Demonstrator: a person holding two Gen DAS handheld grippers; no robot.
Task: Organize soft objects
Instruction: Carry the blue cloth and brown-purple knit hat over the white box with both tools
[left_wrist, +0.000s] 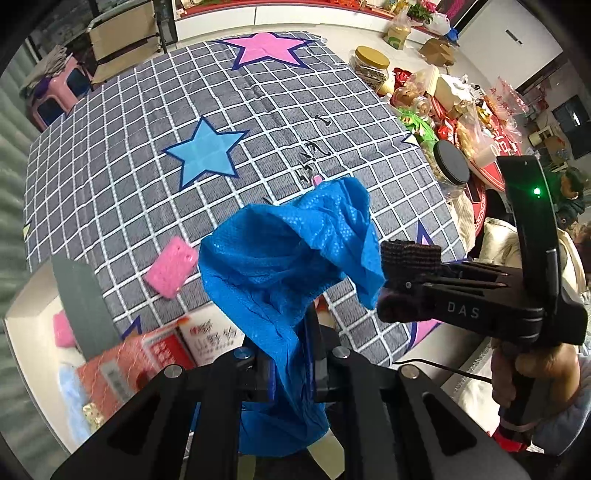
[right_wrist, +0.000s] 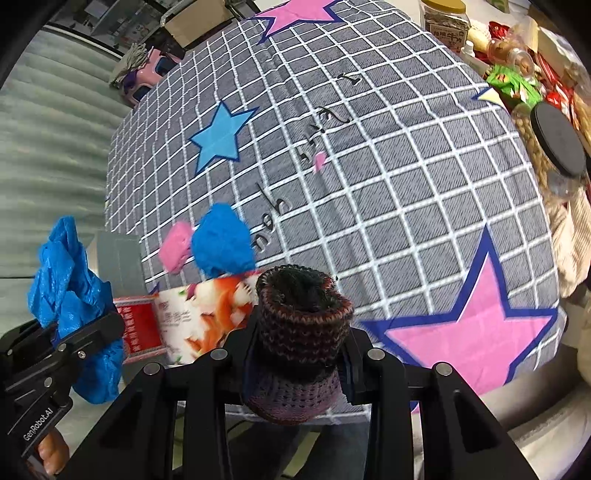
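Observation:
My left gripper (left_wrist: 291, 373) is shut on a crumpled blue plastic cover (left_wrist: 291, 266) and holds it above the table's near edge; it also shows at the left of the right wrist view (right_wrist: 74, 295). My right gripper (right_wrist: 299, 354) is shut on a dark knitted sleeve (right_wrist: 301, 339), also seen in the left wrist view (left_wrist: 408, 273). A pink sponge (left_wrist: 171, 271) lies on the checked cloth (left_wrist: 332, 122). A second blue cover (right_wrist: 221, 242) lies beside the pink sponge (right_wrist: 176, 245).
An open white box (left_wrist: 26, 317) at the near left holds another pink sponge (left_wrist: 62, 328) and a grey flap (left_wrist: 83, 306). Printed packets (right_wrist: 199, 317) lie at the cloth's near edge. Jars and snack bags (left_wrist: 443, 122) crowd the right side.

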